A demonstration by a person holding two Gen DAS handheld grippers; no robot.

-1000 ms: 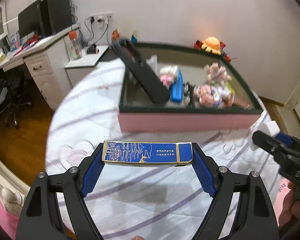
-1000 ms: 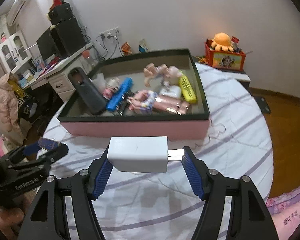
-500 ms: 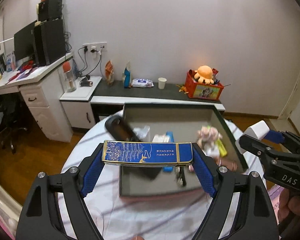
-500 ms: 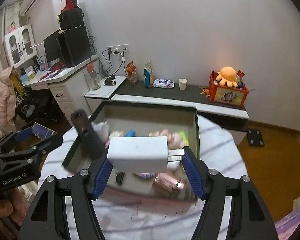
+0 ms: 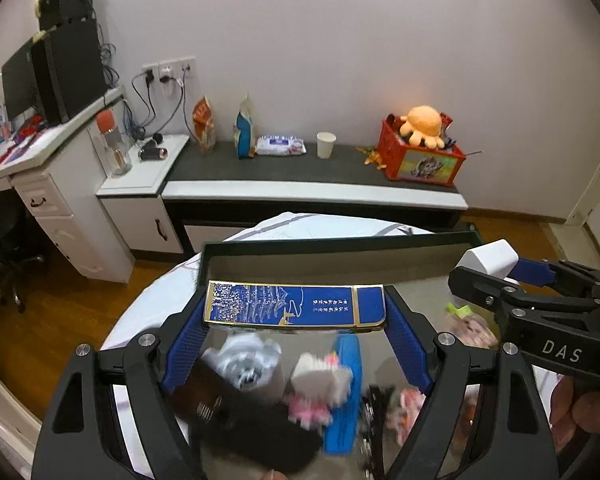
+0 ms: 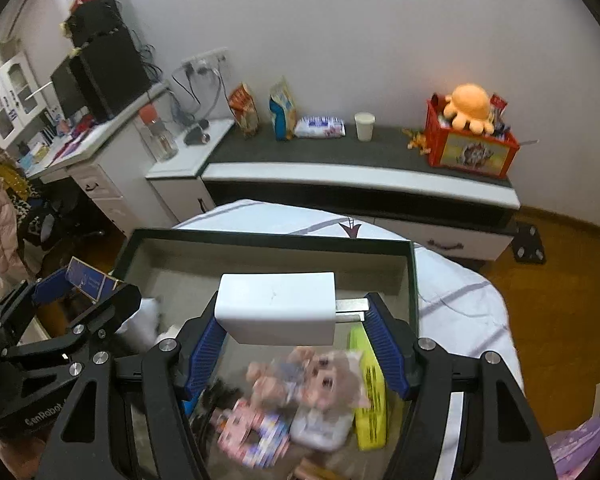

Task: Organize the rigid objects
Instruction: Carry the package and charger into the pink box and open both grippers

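I have the left gripper [image 5: 296, 340] pinching the blue and gold box [image 5: 295, 309] across its ends, and the right gripper [image 6: 296, 340] pinching the white charger [image 6: 276, 307], prongs against one pad. Both hang over the open tray [image 6: 268, 237]. I would aim each for the bare floor in the upper part of the frame, lower first, then release, clear of the blurred toys below.

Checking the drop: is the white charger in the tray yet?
Not yet: the white charger is clamped in the right tongs above the tray.
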